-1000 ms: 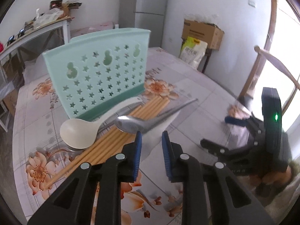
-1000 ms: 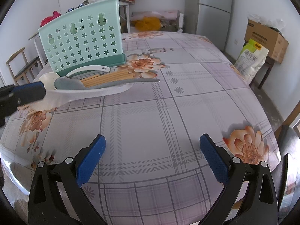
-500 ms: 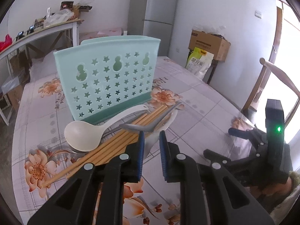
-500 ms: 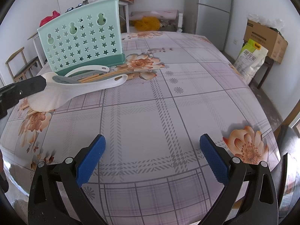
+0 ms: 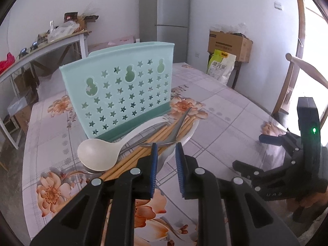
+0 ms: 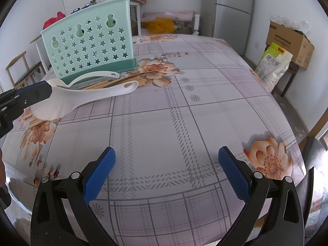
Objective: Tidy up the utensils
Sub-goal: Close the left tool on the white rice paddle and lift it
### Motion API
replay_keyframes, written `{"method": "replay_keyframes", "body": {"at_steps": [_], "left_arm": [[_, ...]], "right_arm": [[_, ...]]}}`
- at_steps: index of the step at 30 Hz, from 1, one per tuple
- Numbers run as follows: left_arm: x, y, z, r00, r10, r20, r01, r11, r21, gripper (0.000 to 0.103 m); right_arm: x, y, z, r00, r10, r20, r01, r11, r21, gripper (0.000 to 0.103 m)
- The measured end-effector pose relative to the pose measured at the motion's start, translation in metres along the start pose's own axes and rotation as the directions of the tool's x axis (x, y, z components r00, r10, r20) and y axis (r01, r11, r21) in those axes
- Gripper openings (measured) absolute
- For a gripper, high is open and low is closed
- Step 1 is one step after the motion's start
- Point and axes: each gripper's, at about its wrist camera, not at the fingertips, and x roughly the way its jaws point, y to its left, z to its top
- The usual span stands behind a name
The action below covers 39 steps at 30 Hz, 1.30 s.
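left gripper (image 5: 165, 160): clamped on flat white plastic rice paddle (image 6: 86, 98) | right gripper (image 6: 166, 170): jaws wide apart, holding nothing, above floral-patterned table (image 6: 164, 123)

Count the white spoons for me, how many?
2. One white spoon lies before the green holder; the other spoon sits in the left gripper. More may hide.

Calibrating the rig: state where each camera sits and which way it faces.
Left wrist: on the left tool, looking down at the green holder and chopsticks; its jaws and the right tool show.
Right wrist: on the right tool, looking across the table; its open jaws and the left tool, gripping a white paddle, show.
Shared: holder, chopsticks, paddle.
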Motion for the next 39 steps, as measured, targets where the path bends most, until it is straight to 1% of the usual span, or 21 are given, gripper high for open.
{"method": "replay_keyframes", "body": {"at_steps": [5, 8, 10, 19, 22, 24, 28, 36, 37, 39], "left_arm": [[0.001, 0.000, -0.001, 1.000, 0.008, 0.011, -0.008, 1.000, 0.007, 0.019], [0.002, 0.001, 0.000, 1.000, 0.026, 0.012, -0.026, 1.000, 0.011, 0.019], [0.005, 0.002, 0.000, 0.999, 0.039, 0.003, -0.039, 0.999, 0.017, 0.019], [0.012, 0.002, -0.016, 0.998, 0.026, -0.052, -0.025, 0.999, 0.020, 0.019], [0.012, 0.000, -0.021, 0.998, 0.038, -0.057, -0.036, 0.999, 0.026, 0.018], [0.013, 0.000, -0.024, 0.997, 0.045, -0.057, -0.044, 0.999, 0.018, 0.017], [0.011, 0.002, -0.025, 0.997, 0.050, -0.053, -0.050, 0.999, -0.007, 0.012], [0.006, 0.005, -0.032, 0.999, 0.046, -0.029, -0.048, 0.997, -0.063, 0.012], [0.005, 0.005, -0.032, 0.999, 0.043, -0.024, -0.045, 0.997, -0.069, 0.011], [0.002, 0.005, -0.032, 0.999, 0.039, -0.011, -0.039, 0.997, -0.070, 0.006]], "right_arm": [[0.000, 0.000, 0.000, 1.000, 0.000, 0.001, 0.000, 1.000, -0.001, 0.096], [0.000, 0.000, 0.000, 1.000, 0.000, 0.000, 0.000, 1.000, 0.000, 0.096], [0.000, 0.000, -0.001, 1.000, 0.000, 0.001, 0.000, 1.000, 0.000, 0.096], [0.000, 0.000, -0.001, 1.000, 0.001, 0.000, -0.001, 1.000, -0.002, 0.096], [0.001, 0.000, 0.000, 1.000, 0.001, 0.000, -0.001, 1.000, -0.002, 0.096], [0.001, 0.000, 0.000, 1.000, 0.002, 0.000, -0.002, 1.000, -0.001, 0.096], [0.000, 0.000, 0.000, 1.000, 0.003, 0.000, -0.003, 1.000, 0.000, 0.096], [0.000, -0.002, -0.001, 1.000, 0.007, -0.001, -0.007, 1.000, 0.006, 0.096], [0.000, -0.002, -0.002, 1.000, 0.008, -0.001, -0.008, 1.000, 0.007, 0.097], [0.001, -0.003, -0.001, 1.000, 0.016, -0.005, -0.016, 1.000, 0.010, 0.096]]}}
